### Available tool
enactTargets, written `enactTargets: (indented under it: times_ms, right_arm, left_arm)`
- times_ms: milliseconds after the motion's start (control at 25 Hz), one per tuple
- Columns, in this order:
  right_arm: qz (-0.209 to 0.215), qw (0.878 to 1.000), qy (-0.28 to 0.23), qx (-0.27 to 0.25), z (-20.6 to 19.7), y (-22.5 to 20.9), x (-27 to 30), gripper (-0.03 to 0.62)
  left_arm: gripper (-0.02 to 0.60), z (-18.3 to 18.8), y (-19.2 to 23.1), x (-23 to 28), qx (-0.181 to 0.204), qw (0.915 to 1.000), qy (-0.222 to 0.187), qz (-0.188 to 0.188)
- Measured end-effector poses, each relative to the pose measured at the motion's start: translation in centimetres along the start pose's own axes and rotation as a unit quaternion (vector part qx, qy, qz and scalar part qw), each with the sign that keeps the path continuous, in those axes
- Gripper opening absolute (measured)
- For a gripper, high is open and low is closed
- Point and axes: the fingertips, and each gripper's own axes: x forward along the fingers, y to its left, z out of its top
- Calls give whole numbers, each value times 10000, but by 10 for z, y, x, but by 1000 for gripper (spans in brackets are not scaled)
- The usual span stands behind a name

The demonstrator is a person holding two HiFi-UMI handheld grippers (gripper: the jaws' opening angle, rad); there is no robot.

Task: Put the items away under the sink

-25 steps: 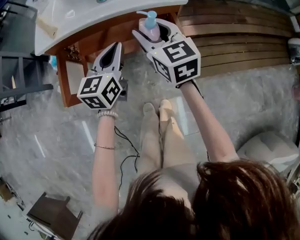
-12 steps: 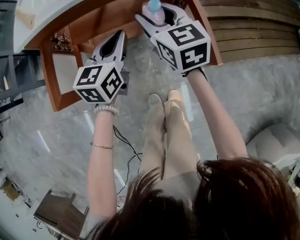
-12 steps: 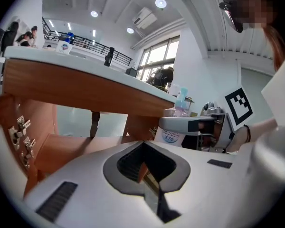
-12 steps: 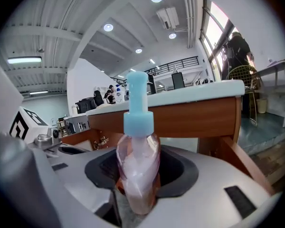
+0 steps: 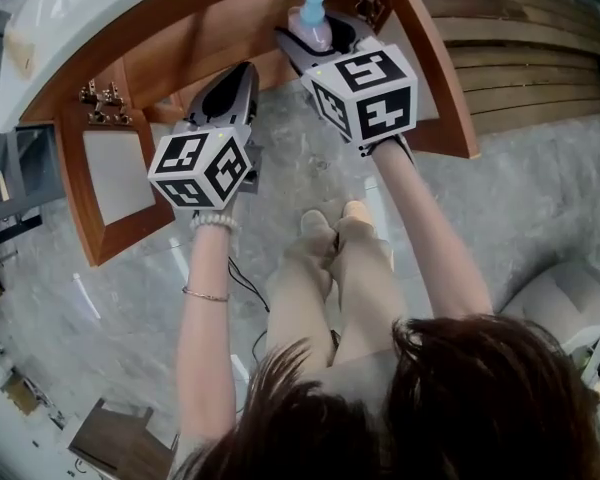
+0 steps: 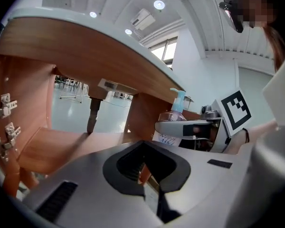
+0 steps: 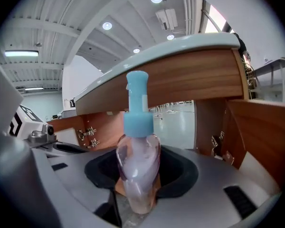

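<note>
You are crouched on a grey stone floor (image 5: 100, 298) in front of a brown wooden sink cabinet (image 5: 230, 28). A white sink top (image 5: 40, 28) lies over it. Both cabinet doors stand open: the left door (image 5: 75, 198) swings out to your left and the right door (image 5: 440, 78) swings out to your right.

Your right gripper (image 5: 318, 36) reaches toward the open space under the sink. Its claw is squeezed around a clear soap bottle (image 7: 137, 165), one jaw on each side. The bottle stands up straight in the claw, just in front of the opening and lower than the edge of the sink top. It has a blue pump (image 7: 137, 108) on top.

Your left gripper (image 5: 242, 70) is just beside the right one, pointing the same way. Its claw is closed with nothing in it.

Small metal hinges (image 5: 100, 98) sit on the inside wall by the left door.
</note>
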Motion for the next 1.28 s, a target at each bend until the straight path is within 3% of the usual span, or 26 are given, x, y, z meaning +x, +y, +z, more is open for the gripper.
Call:
enactTargets:
  times_ms: [440,1280]
  right_arm:
    - [-240,9994,-124,-193,-34,-39,48,198]
    - [-573,9957,-511,-517,-41,-81,103,199]
  left_arm:
    - [0,-26,24,51,-67,9995,-296,10]
    - [0,-28,57,104,123,9983,-560,70]
